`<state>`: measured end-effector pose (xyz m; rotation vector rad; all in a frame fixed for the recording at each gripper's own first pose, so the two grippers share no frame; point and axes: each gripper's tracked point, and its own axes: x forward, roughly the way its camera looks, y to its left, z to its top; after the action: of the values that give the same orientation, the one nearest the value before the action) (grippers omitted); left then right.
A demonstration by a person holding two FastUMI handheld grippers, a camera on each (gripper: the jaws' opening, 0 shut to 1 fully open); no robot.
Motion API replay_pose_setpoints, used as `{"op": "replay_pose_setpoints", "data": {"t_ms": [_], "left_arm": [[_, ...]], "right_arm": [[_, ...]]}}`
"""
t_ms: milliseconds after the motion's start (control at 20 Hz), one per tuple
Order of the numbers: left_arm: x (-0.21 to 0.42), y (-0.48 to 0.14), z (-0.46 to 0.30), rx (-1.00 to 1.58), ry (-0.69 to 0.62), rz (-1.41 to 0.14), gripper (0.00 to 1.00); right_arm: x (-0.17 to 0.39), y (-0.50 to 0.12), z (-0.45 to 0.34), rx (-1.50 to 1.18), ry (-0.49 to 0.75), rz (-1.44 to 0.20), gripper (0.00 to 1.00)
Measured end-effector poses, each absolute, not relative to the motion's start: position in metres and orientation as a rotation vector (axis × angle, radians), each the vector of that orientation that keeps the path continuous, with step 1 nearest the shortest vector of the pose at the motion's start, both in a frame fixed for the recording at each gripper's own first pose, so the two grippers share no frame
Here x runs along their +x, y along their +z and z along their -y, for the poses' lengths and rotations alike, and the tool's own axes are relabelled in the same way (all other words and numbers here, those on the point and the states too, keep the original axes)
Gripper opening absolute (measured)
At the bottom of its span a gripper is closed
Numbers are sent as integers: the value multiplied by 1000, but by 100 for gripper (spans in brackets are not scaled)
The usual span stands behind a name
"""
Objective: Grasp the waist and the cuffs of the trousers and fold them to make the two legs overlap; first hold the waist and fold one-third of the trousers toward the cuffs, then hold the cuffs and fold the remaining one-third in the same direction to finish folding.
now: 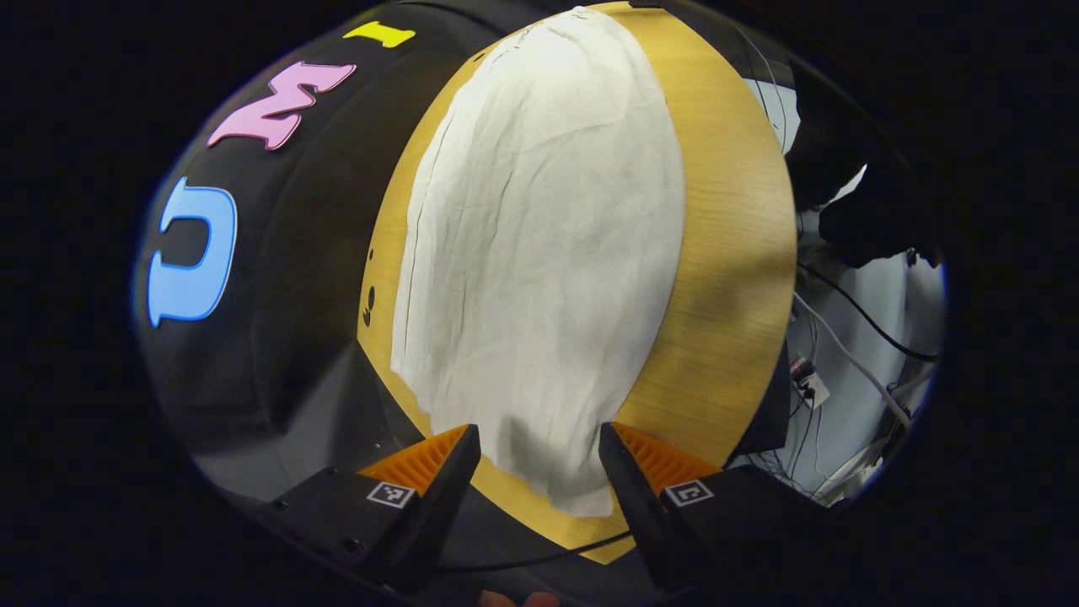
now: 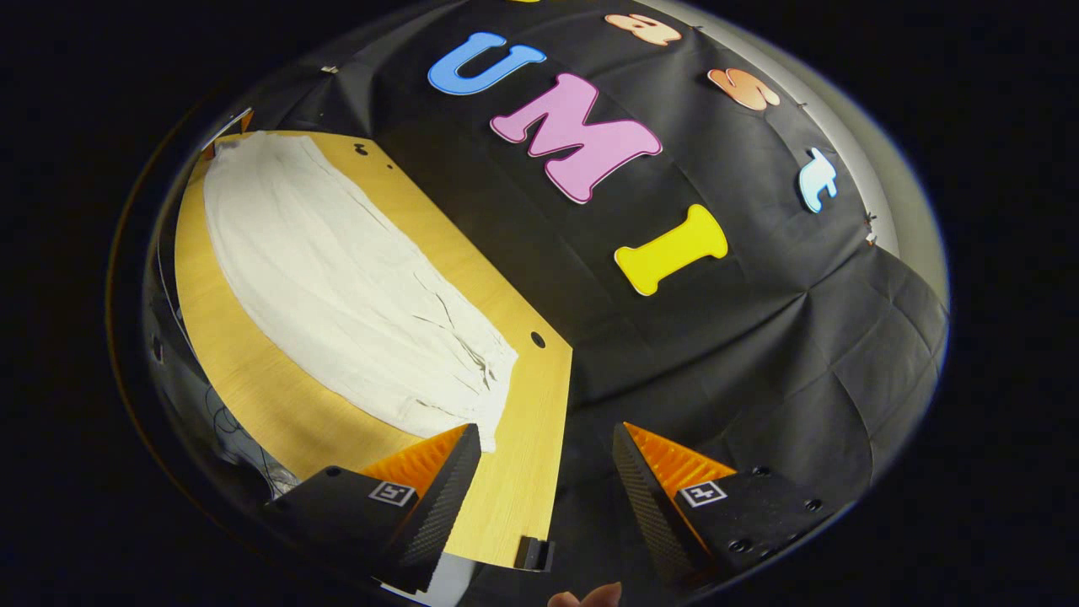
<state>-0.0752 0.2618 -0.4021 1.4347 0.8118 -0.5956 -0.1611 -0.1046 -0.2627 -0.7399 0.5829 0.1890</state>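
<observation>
White trousers (image 1: 539,253) lie flat along the wooden table (image 1: 733,253), legs together as one long strip. In the left gripper view my left gripper (image 1: 539,459) hovers open over one narrow end of the cloth, nothing between its fingers. In the right gripper view the same trousers (image 2: 337,287) stretch away to the upper left, and their gathered, wrinkled end (image 2: 480,379) lies close to my right gripper (image 2: 546,459). That gripper is open above the table's end (image 2: 523,455), just beside the cloth and apart from it.
Black booth cloth (image 2: 716,337) hangs behind and beside the table. Cables and a plug strip (image 1: 809,384) lie on the floor past the table's long edge. Small holes (image 2: 537,340) mark the tabletop near its corners. A black clamp (image 2: 533,552) sits at the table's near edge.
</observation>
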Motion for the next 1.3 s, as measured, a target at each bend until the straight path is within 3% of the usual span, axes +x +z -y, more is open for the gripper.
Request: {"op": "replay_pose_setpoints", "data": {"t_ms": [200, 550, 600, 650, 750, 950, 1300], "left_arm": [[-50, -412, -263, 1454, -591, -833, 80], [-45, -425, -261, 1404, -581, -955, 35], [-46, -425, -261, 1402, -584, -963, 34], [-47, -427, -261, 1398, -592, -972, 20], [-46, -428, -260, 1389, -590, -979, 10], [-45, -430, -258, 1281, -561, -1031, 5], [-43, -430, -256, 1273, -566, -1051, 6]], "right_arm": [[-156, -286, 106, -864, 320, -585, 97], [-146, -347, 118, -1056, 543, -612, 97], [-148, -356, 119, -1081, 582, -618, 97], [-148, -365, 119, -1107, 626, -619, 97], [-150, -378, 121, -1136, 702, -628, 97], [-142, -398, 128, -1200, 797, -635, 97], [-121, -447, 117, -1366, 928, -572, 96]]}}
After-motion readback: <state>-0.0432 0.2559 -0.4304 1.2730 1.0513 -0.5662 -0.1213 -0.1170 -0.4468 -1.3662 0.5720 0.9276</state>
